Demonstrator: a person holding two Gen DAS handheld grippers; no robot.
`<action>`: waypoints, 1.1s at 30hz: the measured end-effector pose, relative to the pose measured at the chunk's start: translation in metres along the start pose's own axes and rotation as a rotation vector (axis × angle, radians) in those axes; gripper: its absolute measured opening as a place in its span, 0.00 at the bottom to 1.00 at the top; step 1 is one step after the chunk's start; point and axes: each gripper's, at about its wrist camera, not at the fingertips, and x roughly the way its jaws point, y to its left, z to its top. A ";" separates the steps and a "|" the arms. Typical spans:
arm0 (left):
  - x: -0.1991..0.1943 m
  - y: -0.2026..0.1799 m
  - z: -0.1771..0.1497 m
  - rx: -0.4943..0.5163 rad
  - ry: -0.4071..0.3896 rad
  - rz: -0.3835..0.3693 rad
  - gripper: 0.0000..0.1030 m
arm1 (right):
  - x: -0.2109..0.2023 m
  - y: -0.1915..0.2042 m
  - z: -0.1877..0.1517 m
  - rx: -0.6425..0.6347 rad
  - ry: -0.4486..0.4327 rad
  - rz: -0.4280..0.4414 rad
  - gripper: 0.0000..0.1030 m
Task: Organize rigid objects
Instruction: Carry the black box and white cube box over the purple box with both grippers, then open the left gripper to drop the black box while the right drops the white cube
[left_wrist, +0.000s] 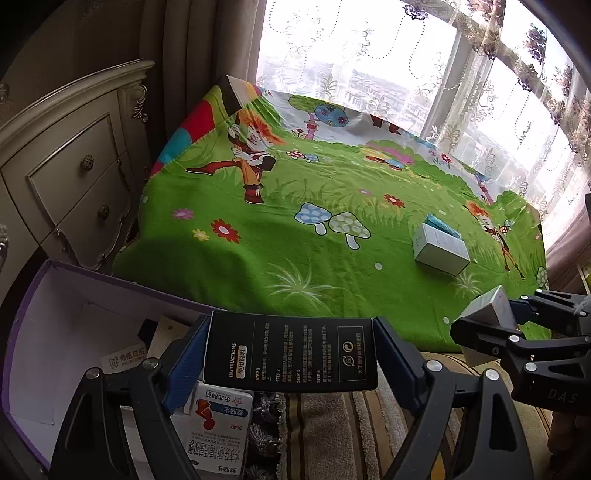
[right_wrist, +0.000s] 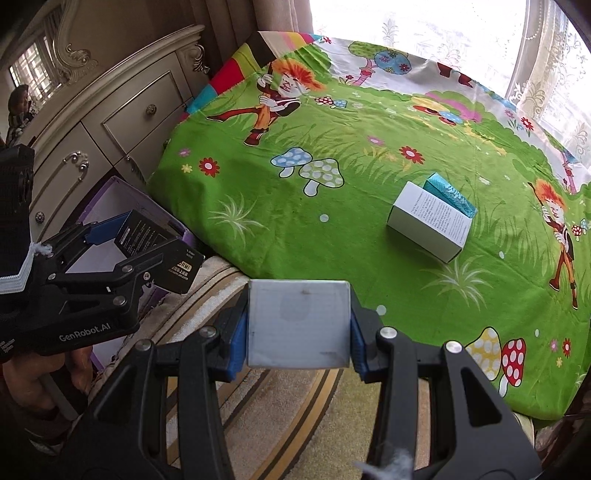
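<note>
The left gripper (left_wrist: 290, 354) clamps a black box (left_wrist: 291, 352) low in its frame, long axis crosswise, above the purple bin (left_wrist: 55, 295). The right gripper (right_wrist: 298, 325) grips a grey box (right_wrist: 298, 323) at lower centre. Only the left view shows packets inside the bin; a white box (right_wrist: 430, 225) lies on the green sheet (right_wrist: 332, 236).

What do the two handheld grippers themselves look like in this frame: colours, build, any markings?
Both are black plastic linkage frames with silver rivets and blue ribbed finger pads. The left gripper carries white "GenRobot.AI" lettering on its body and a white fuzzy tuft near a white ridged part at the rear. The right gripper shows faint "DAS" lettering. A bare hand holds the left one; no cables are visible.
</note>
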 end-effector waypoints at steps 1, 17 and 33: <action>0.000 0.006 -0.002 -0.012 0.003 0.009 0.83 | 0.001 0.005 0.001 -0.009 0.002 0.006 0.48; -0.017 0.109 -0.033 -0.190 0.025 0.174 0.83 | 0.045 0.114 0.018 -0.229 0.095 0.164 0.48; -0.012 0.164 -0.045 -0.298 0.054 0.255 0.83 | 0.096 0.184 0.030 -0.373 0.164 0.199 0.48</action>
